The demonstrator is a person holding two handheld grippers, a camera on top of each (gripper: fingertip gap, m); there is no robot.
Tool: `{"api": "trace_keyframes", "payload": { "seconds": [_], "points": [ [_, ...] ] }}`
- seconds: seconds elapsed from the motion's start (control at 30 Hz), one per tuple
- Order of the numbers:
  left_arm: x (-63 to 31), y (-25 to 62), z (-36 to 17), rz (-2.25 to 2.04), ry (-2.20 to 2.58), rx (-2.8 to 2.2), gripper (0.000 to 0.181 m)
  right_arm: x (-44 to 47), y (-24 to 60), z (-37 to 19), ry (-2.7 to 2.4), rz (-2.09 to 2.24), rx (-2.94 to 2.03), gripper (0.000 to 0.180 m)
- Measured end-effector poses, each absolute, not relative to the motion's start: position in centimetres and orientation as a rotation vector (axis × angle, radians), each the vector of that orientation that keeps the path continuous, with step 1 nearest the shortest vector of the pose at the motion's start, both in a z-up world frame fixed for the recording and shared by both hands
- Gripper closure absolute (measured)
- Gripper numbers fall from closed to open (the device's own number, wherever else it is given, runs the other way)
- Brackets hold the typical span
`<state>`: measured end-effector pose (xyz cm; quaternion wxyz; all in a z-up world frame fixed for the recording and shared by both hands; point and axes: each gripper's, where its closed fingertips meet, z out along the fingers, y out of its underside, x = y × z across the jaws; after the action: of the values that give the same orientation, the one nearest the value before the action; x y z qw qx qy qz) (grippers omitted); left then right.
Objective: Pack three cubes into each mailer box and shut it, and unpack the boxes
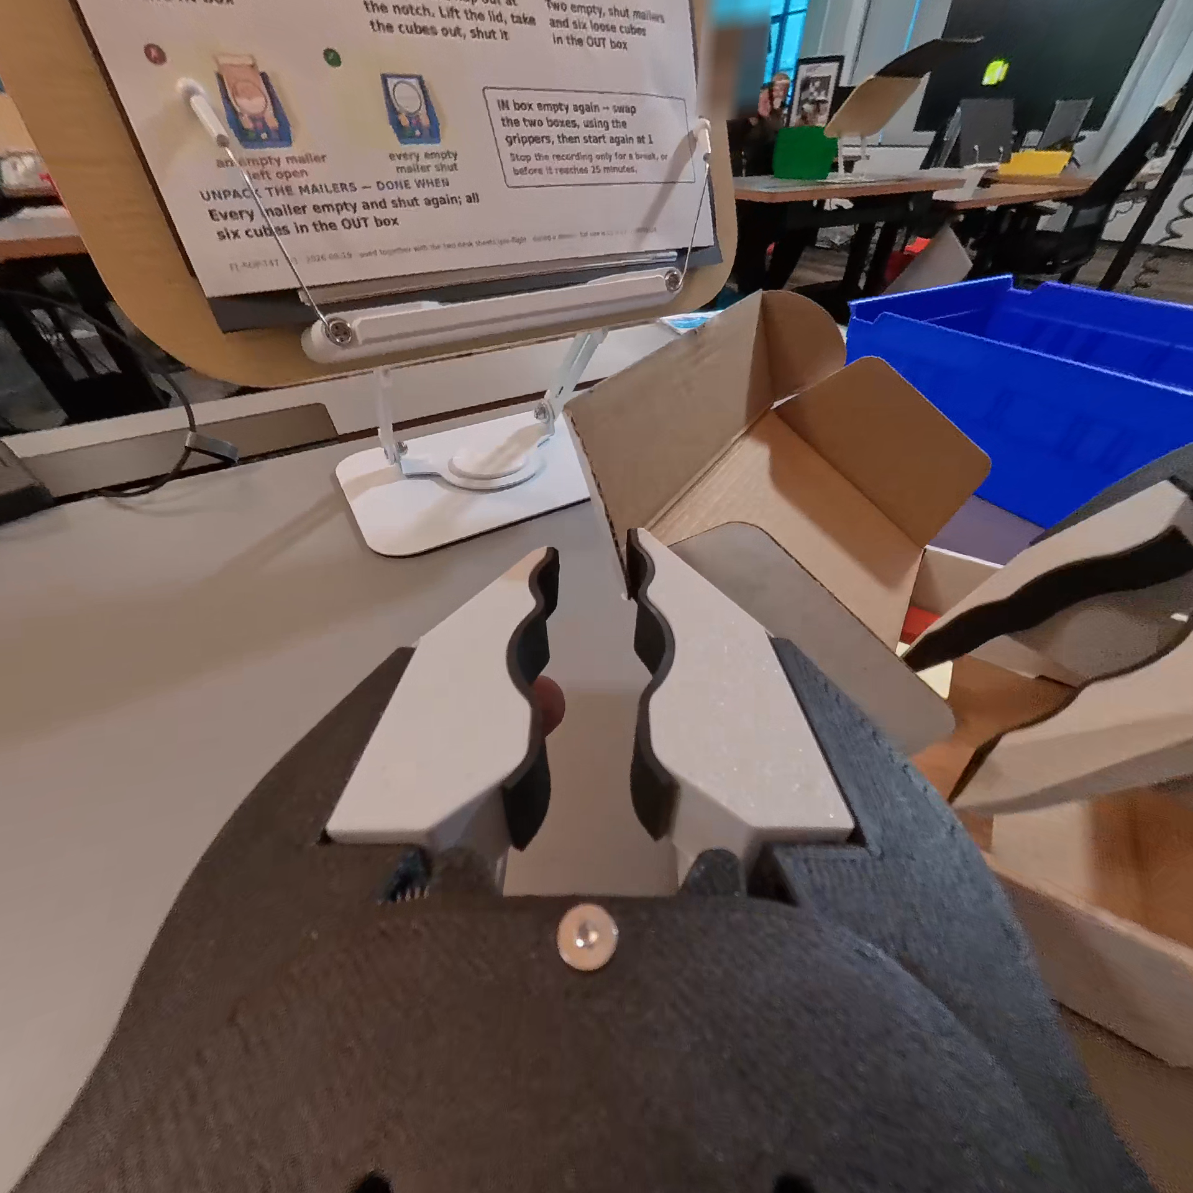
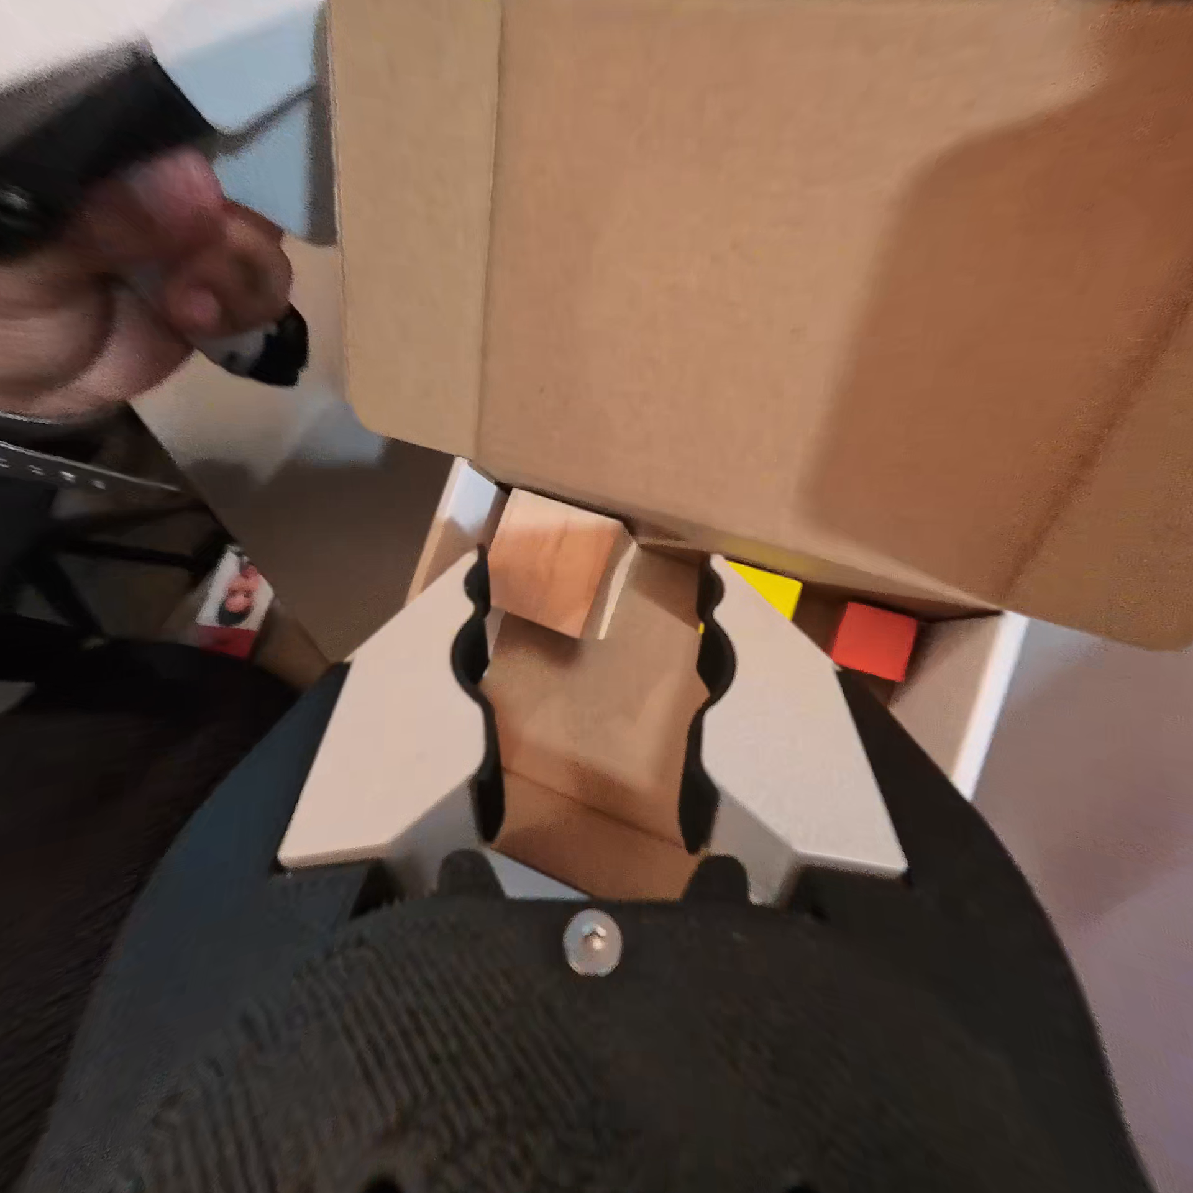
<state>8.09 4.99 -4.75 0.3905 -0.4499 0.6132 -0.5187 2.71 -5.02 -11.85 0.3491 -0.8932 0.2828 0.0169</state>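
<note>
The left tongs (image 1: 591, 574) are hanging open over the desk (image 1: 161, 645), holding nothing. The right tongs (image 2: 591, 581) are gaping open around the mailer box's (image 2: 710, 258) cardboard flap (image 2: 581, 710), near three cubes (image 2: 871, 639).

An open-plan office used as a recording workspace.

A grey bench (image 1: 161, 645) carries a white document stand (image 1: 452, 478) holding a printed instruction sheet (image 1: 400, 142), with a blue plastic bin (image 1: 1046, 387) beside it. Behind stand rows of desks (image 1: 839, 187) with monitors (image 1: 981, 129), an office chair (image 1: 1097, 213), a dark wall and tall windows (image 1: 784, 39).
</note>
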Motion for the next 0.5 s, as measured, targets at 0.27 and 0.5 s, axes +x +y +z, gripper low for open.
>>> {"api": "trace_keyframes", "payload": {
  "seconds": [0.27,0.5],
  "points": [
    [7.8,5.0,-4.7,-1.334,1.547,-1.116,0.163,1.3,-3.7,-12.9,0.685,0.057,-2.402,0.133],
    [7.9,5.1,-4.9,-1.322,1.545,-1.11,0.162,1.5,-4.3,-11.8,0.676,0.088,-2.341,0.135]
  ]
}}
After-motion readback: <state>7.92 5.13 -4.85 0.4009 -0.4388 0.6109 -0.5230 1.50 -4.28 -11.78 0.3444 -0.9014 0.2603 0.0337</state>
